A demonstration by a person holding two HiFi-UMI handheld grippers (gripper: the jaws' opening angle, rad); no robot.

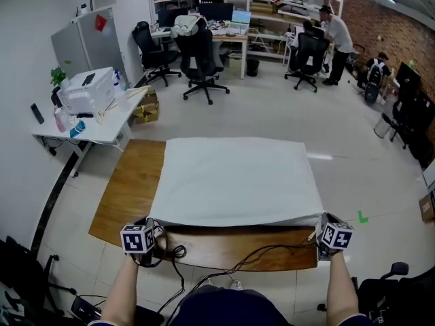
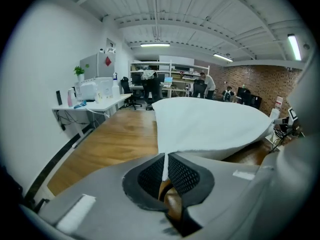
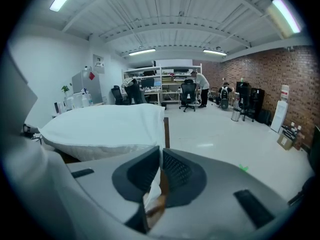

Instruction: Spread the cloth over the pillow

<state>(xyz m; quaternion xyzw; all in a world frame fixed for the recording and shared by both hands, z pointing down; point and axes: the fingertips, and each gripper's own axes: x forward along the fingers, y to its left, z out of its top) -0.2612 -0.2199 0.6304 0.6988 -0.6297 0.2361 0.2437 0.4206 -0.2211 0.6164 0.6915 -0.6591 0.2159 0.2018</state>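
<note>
Cloth (image 1: 234,178) lay draped over the pillow (image 3: 90,146) on the wooden table (image 1: 126,192); left gripper (image 2: 166,170) and right gripper (image 3: 160,171) each stood clamped on a near corner, apparently so the near edge could be drawn taut and laid square

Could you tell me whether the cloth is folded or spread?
Spread: the cloth covers the pillow, corners clamped in left gripper and right gripper.

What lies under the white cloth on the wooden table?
Under the cloth, a strip of the pillow shows along the near edge, above the wooden table. The rest of the pillow is covered, so its full shape cannot be seen.
</note>
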